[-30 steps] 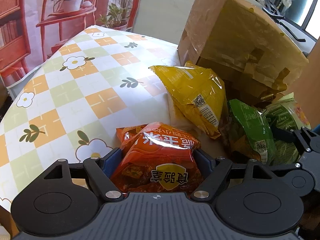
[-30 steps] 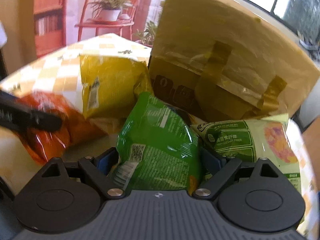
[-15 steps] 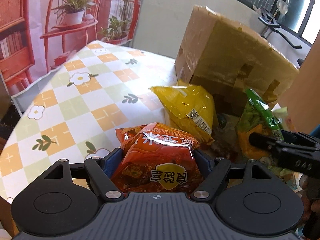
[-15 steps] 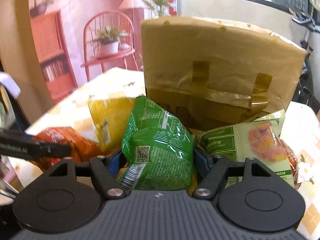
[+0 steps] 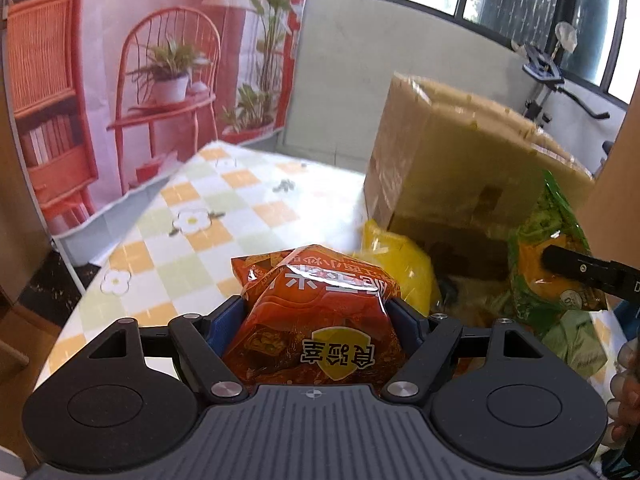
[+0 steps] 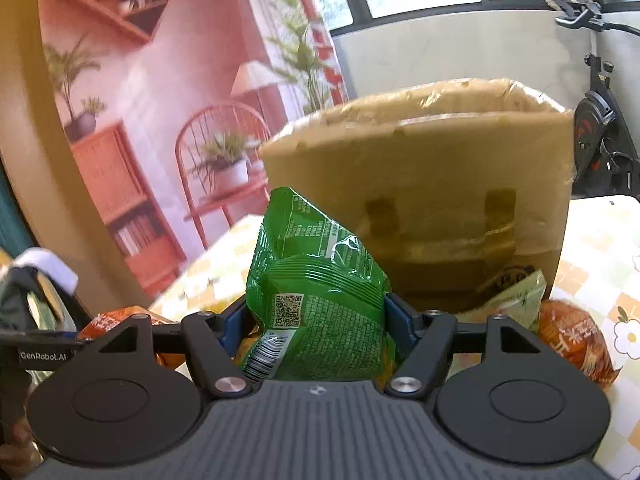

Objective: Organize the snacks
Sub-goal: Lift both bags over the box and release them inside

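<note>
My left gripper (image 5: 316, 312) is shut on an orange-red snack bag (image 5: 316, 320) and holds it above the table. My right gripper (image 6: 316, 316) is shut on a green snack bag (image 6: 316, 300), also lifted; that bag shows at the right of the left wrist view (image 5: 548, 248). A tall cardboard box (image 5: 460, 168) stands on the table behind both bags, and it fills the middle of the right wrist view (image 6: 432, 184). A yellow snack bag (image 5: 400, 256) lies on the table in front of the box.
The table has a checked flower-print cloth (image 5: 208, 216). A pale green bag (image 6: 516, 296) and another orange bag (image 6: 572, 344) lie by the box's right foot. A red-toned backdrop (image 5: 140, 80) hangs behind the table. An exercise bike (image 6: 600, 128) stands at the far right.
Both grippers have risen with their bags. The box and table now sit lower and farther in both views, and the yellow bag is left on the table.
</note>
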`<control>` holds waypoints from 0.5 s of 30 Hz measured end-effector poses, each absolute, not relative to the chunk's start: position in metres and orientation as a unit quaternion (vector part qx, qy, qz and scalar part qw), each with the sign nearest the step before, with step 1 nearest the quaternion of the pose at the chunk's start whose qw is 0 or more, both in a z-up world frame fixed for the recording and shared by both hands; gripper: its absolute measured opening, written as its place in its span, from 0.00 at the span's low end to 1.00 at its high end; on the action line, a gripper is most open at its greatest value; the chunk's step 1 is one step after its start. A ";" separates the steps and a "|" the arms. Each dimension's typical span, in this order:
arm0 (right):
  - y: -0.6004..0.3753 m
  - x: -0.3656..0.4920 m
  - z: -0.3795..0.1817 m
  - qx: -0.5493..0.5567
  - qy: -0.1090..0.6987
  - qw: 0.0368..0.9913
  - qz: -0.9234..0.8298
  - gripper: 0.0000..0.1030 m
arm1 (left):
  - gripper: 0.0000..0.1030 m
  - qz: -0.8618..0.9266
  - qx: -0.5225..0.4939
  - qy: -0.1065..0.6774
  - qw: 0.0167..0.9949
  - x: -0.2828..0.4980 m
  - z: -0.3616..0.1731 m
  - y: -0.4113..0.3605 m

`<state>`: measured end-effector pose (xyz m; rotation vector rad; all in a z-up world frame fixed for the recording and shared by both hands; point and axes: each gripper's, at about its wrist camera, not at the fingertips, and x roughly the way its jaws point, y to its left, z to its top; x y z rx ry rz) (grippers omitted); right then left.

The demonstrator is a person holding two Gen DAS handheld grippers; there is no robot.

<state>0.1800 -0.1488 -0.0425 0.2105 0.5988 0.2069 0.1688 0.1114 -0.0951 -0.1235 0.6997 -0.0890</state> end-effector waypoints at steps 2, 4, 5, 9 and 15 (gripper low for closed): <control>-0.157 0.180 -0.038 0.116 0.284 0.946 0.101 0.69 | 0.77 -0.041 -0.058 0.333 0.940 0.170 -0.088 0.109; -0.165 0.180 -0.033 0.134 0.275 0.946 0.102 0.69 | 0.77 -0.039 -0.055 0.325 0.943 0.172 -0.083 0.105; -0.168 0.179 -0.032 0.141 0.271 0.947 0.101 0.69 | 0.77 -0.039 -0.055 0.321 0.945 0.173 -0.080 0.104; -0.183 0.178 -0.021 0.153 0.246 0.952 0.103 0.69 | 0.77 -0.046 -0.047 0.301 0.951 0.178 -0.065 0.092; -0.202 0.183 0.001 0.152 0.205 0.963 0.090 0.69 | 0.77 -0.068 -0.033 0.265 0.961 0.200 -0.037 0.069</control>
